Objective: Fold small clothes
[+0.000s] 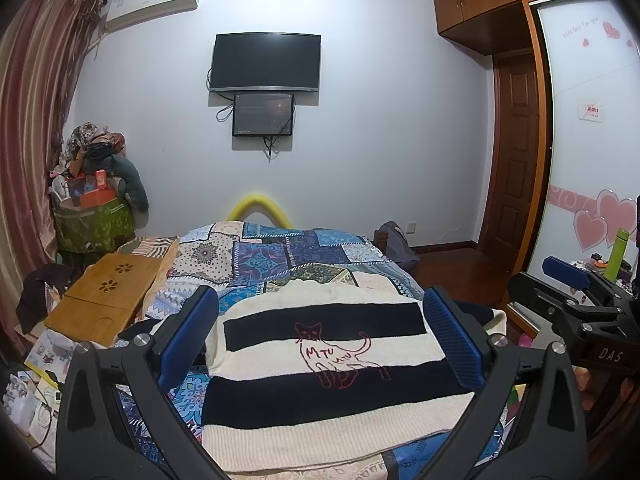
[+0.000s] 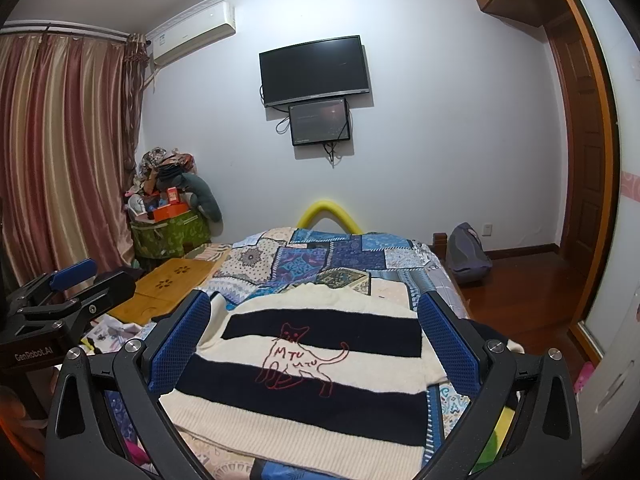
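From the left wrist, one striped sweater lay flat on the bed, below the left gripper, whose jaws were spread and empty. From the right wrist, the right gripper likewise gaped above that single sweater; two screens hung on the wall.

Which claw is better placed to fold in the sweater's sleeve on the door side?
Probably right: the open right claw hangs on the door side of the left claw, nearer that dark sleeve of the striped sweater.
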The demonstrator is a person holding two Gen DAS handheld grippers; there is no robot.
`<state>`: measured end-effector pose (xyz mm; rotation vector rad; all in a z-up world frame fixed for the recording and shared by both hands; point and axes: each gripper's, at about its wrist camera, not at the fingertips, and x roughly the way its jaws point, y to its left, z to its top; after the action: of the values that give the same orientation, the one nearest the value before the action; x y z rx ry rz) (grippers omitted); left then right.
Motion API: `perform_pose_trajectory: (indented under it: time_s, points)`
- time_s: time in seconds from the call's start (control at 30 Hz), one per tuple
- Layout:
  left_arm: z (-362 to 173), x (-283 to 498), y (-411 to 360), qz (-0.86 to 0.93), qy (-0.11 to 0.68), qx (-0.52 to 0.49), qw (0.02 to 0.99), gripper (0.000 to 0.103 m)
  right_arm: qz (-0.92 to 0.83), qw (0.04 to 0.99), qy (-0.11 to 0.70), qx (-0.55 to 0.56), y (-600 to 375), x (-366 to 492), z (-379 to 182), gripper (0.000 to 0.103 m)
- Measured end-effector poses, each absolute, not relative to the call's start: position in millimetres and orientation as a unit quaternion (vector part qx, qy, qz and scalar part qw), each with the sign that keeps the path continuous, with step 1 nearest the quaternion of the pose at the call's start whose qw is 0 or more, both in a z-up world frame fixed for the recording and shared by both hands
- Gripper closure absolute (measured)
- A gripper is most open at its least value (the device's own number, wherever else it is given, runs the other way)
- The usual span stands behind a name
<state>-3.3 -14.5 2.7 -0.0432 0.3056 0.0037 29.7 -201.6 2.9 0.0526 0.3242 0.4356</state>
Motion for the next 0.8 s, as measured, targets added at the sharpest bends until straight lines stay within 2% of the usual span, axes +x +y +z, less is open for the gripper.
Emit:
perform_pose_trajectory:
  time_s: [0.8]
  points:
    - [1.1, -5.5, -16.6, 0.001, 0.149, -0.024, 0.989, 0.000, 0.216, 0.963, 0.161, 0.023, -200.7, 29.7, 4.7, 0.000]
